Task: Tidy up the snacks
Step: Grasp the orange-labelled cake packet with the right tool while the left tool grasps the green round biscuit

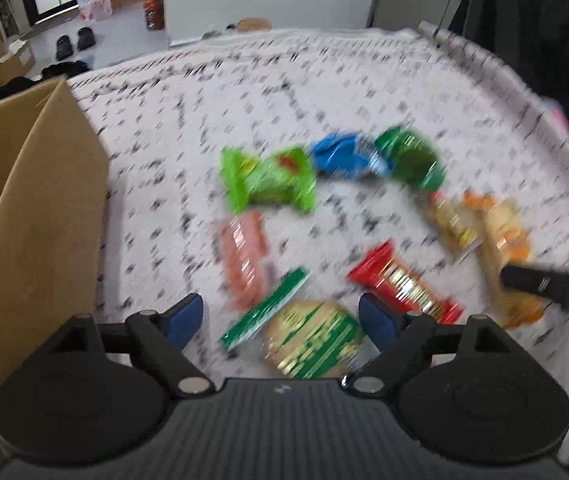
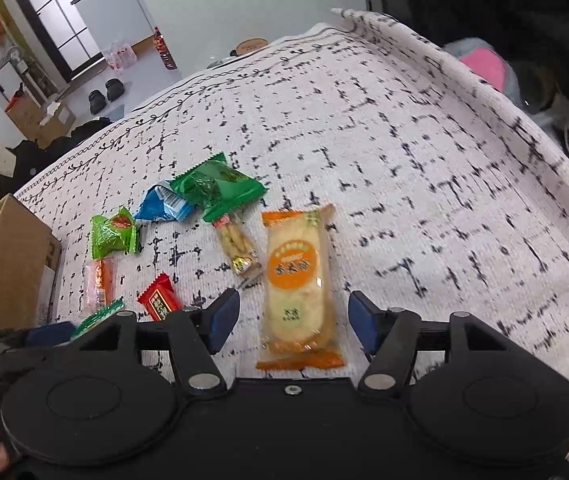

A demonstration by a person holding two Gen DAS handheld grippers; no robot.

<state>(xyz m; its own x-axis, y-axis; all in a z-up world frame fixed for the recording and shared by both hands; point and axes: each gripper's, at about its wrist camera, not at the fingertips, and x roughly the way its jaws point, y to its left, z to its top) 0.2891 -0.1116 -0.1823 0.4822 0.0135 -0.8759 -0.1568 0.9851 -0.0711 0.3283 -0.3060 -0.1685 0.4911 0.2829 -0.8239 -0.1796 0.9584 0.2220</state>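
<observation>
Several wrapped snacks lie on a white cloth with black marks. My left gripper (image 1: 280,316) is open, its jaws either side of a round green-and-gold packet (image 1: 312,340); a thin green packet (image 1: 266,308) and a pink packet (image 1: 242,258) lie just ahead. My right gripper (image 2: 294,320) is open, its jaws astride an orange rice-cracker packet (image 2: 298,280), not gripping it. A red packet (image 2: 158,298), a light green packet (image 2: 114,232), a blue packet (image 2: 162,204), a dark green packet (image 2: 216,186) and a clear nut packet (image 2: 238,246) lie to the left.
An open cardboard box (image 1: 40,216) stands at the cloth's left edge, and also shows in the right wrist view (image 2: 2,260). The cloth's far and right edges drop off to the floor. Dark clothing (image 1: 524,12) hangs at the back right.
</observation>
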